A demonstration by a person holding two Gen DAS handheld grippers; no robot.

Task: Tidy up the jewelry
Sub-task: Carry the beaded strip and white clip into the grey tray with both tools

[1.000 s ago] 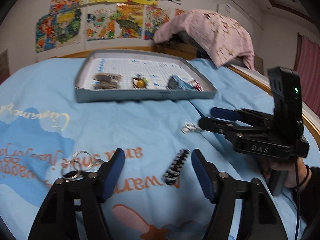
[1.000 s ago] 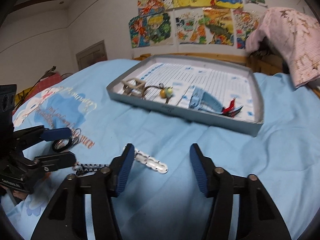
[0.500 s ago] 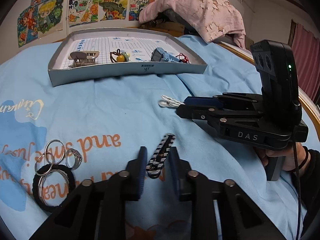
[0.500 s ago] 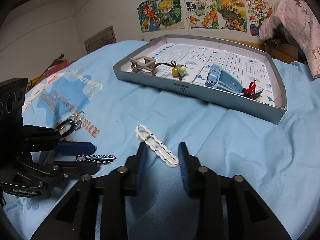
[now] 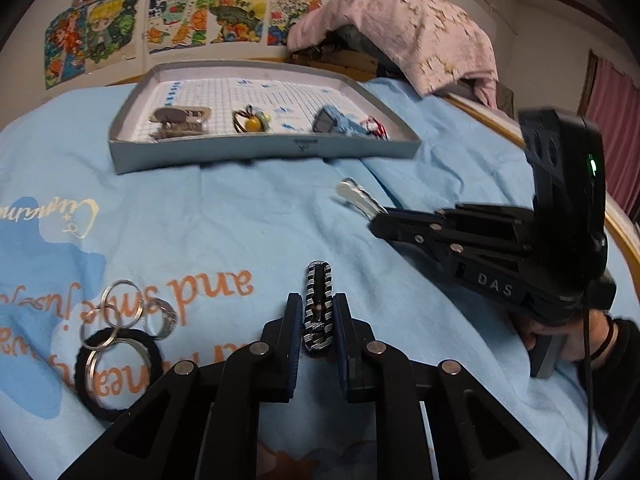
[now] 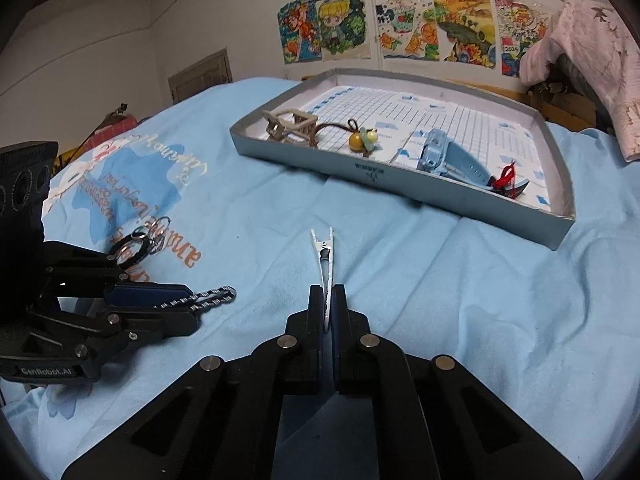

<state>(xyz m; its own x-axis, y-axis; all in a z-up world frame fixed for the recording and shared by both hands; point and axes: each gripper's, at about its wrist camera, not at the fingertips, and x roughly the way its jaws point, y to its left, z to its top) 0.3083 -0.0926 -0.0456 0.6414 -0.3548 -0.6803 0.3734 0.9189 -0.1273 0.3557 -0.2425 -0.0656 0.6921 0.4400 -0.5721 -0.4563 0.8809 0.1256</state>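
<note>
2 tools are each pinching a hair clip over the blue bedsheet [image 5: 248, 216]. The left tool [image 5: 318, 332] is closing on a black-and-white striped clip [image 5: 319, 300], gripping its near end so the clip's long axis is running straight ahead, away from the tool and toward the tray [image 5: 264, 148]. The right tool [image 6: 328, 312] is clamping a thin silver clip [image 6: 326, 256] the same way; its free end, with the 2 little prongs, is pointing forward and slightly left, while the tray [image 6: 400, 184] is lying ahead and to the right in that view.

Both clips appear to be sitting at or just above the sheet (whether they are fully clear of the fabric is hard to tell). The tray is standing well apart from both tools, up the bed, already holding a beige claw clip [image 6: 292, 126], a yellow bead charm [image 6: 362, 140], a blue piece [image 6: 448, 156] and a red-and-black item [image 6: 510, 180]. A bunch of rings [image 5: 120, 332] is lying on the sheet to the left of the left tool.

Neither hand is looking clearly nearer the tray. The right hand [image 5: 560, 336] is holding its tool low and level, its fingers aiming left across the left camera's view. Carrying forward, each clip is likely needing to travel lengthwise over the tray's near wall.
</note>
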